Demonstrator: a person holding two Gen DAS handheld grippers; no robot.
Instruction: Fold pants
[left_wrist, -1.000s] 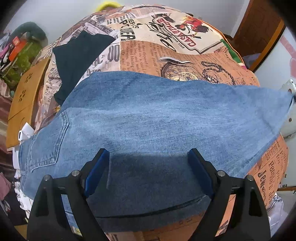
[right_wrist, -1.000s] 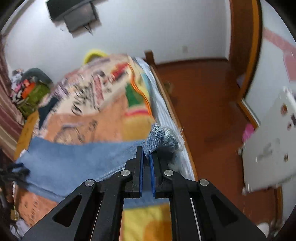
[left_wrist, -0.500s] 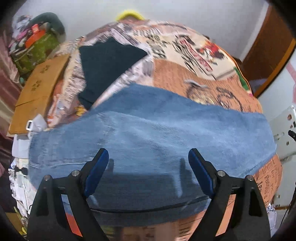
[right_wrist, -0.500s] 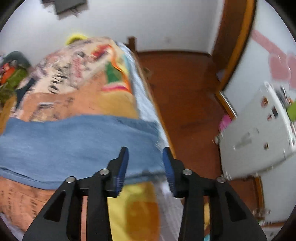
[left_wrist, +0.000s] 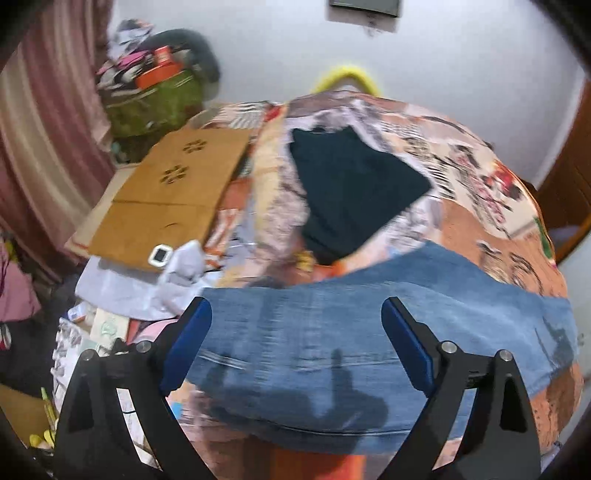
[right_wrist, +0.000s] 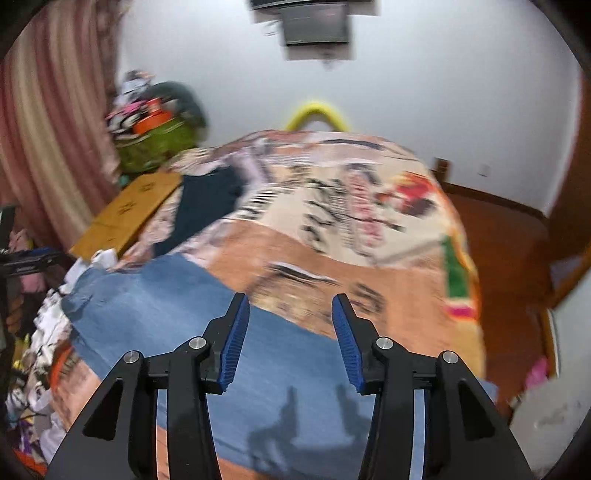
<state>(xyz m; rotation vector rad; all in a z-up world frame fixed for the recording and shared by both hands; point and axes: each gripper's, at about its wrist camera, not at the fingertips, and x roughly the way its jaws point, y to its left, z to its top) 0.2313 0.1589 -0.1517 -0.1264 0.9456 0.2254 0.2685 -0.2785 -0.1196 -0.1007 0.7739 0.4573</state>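
The blue jeans (left_wrist: 369, 332) lie flat across the near part of the bed, stretched left to right. They also show in the right wrist view (right_wrist: 177, 325). My left gripper (left_wrist: 295, 347) is open and empty, held above the jeans with its shadow on the denim. My right gripper (right_wrist: 290, 339) is open and empty, above the right part of the jeans. Neither gripper touches the cloth.
The bed has a printed newspaper-style cover (left_wrist: 480, 177). A dark folded garment (left_wrist: 351, 195) lies farther back on it. A cardboard sheet (left_wrist: 173, 195) and clutter sit left of the bed. A wooden floor (right_wrist: 509, 240) lies to the right.
My right gripper let go of the jeans' hem, opened, and swung left over the bed. My left gripper stayed open and tilted up and back. The jeans now lie flat.
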